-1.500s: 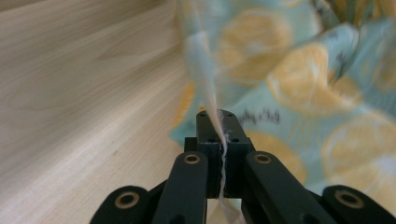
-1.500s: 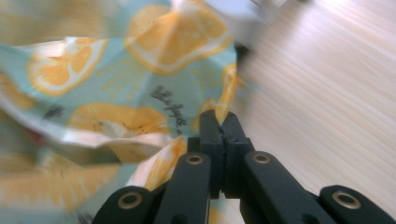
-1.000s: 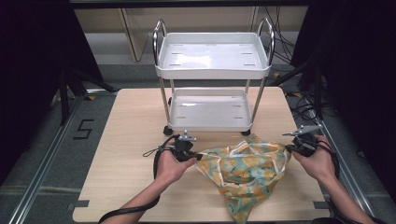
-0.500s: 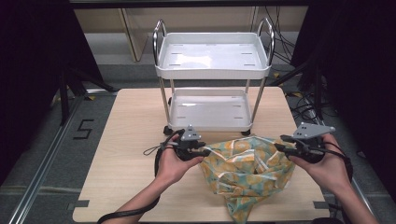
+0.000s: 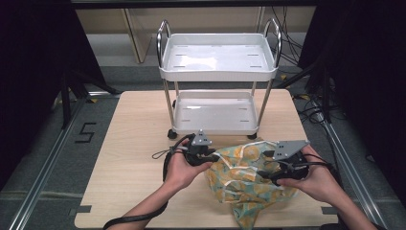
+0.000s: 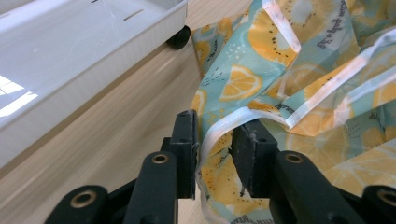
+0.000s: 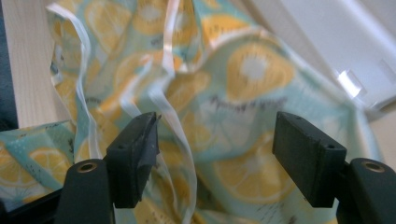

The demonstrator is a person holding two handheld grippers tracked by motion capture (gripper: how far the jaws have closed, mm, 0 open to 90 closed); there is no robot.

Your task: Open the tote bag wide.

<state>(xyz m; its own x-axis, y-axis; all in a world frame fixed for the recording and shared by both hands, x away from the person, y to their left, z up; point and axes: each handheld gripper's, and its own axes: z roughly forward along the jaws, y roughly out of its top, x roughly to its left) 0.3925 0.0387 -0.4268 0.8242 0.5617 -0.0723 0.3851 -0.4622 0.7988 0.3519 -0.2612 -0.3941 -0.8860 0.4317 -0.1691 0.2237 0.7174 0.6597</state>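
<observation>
- Cloth: lemon print with white edging, bunched on the table at your right front. It lies between your two hands, just in front of the cart. One tail reaches toward the near table edge.
- Left gripper: the jaws have just been closing but stand part-way apart. The white edging and a fold of cloth sit between them, and you have no firm clamp yet.
- Right gripper: the jaws have just been opening and stand wide. The cloth lies in front of them and a thin strap passes by one pad. Nothing is pinched.

Risks from here:
- If you lift now, the left side may slide out, because you have only a thin hem in a loose bite.
- With the right side released, all the weight falls to the left. The cloth may sag, twist, or drag off the near edge by its tail.
- The loose strap by the right pad may loop over a jaw and tug the cloth when you pull away.
- The cart's wheel sits just beside the cloth, so a sweep that way may catch the fabric or nudge the cart.

Writing:
- The print carries dark script words, too blurred to read.
- A floor mark left of the table looks like a 5.
- No brand is legible.
</observation>
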